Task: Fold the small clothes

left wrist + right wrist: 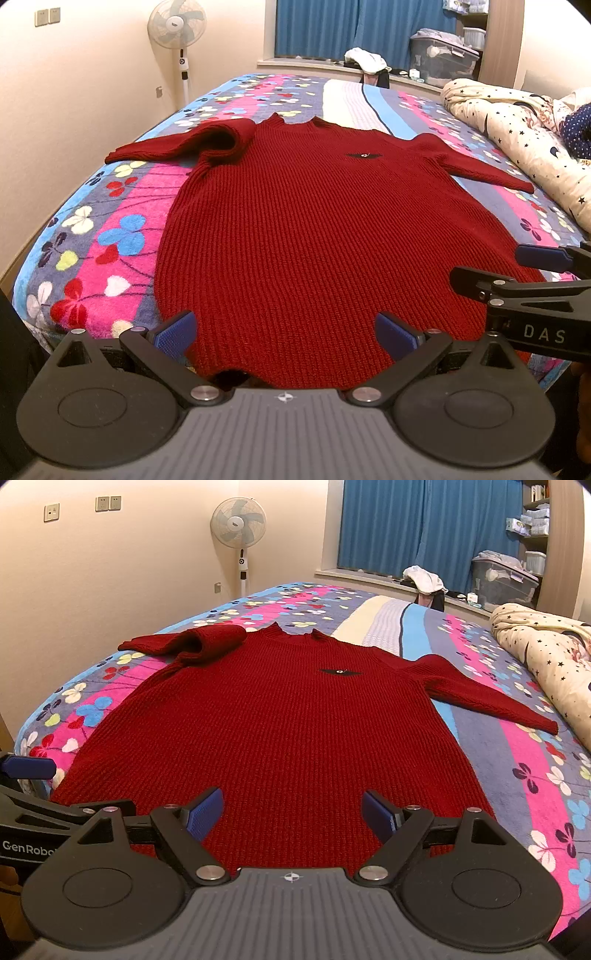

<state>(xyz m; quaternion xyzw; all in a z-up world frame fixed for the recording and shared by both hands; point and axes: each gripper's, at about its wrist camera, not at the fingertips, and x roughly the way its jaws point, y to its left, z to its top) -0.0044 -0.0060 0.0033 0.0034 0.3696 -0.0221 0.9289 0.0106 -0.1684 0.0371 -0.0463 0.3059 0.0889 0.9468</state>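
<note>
Both grippers, left (284,334) and right (291,812), stood wide open, empty, over the dark-red ribbed knit sweater's (314,229) hem at the floral bedspread's (110,240) near edge.

1. Location type: a home bedroom.
2. A bed (480,760) with a floral fleece blanket is filling the room.
3. A star-print duvet (546,657) is lying bunched at its side.
4. A pedestal fan (239,524) is standing against the wall.
5. Blue curtains (424,524) are covering the window.

Left gripper (284,334) low centre of frame — jaws wide apart; right gripper (291,812) likewise, nothing gripped.
</note>
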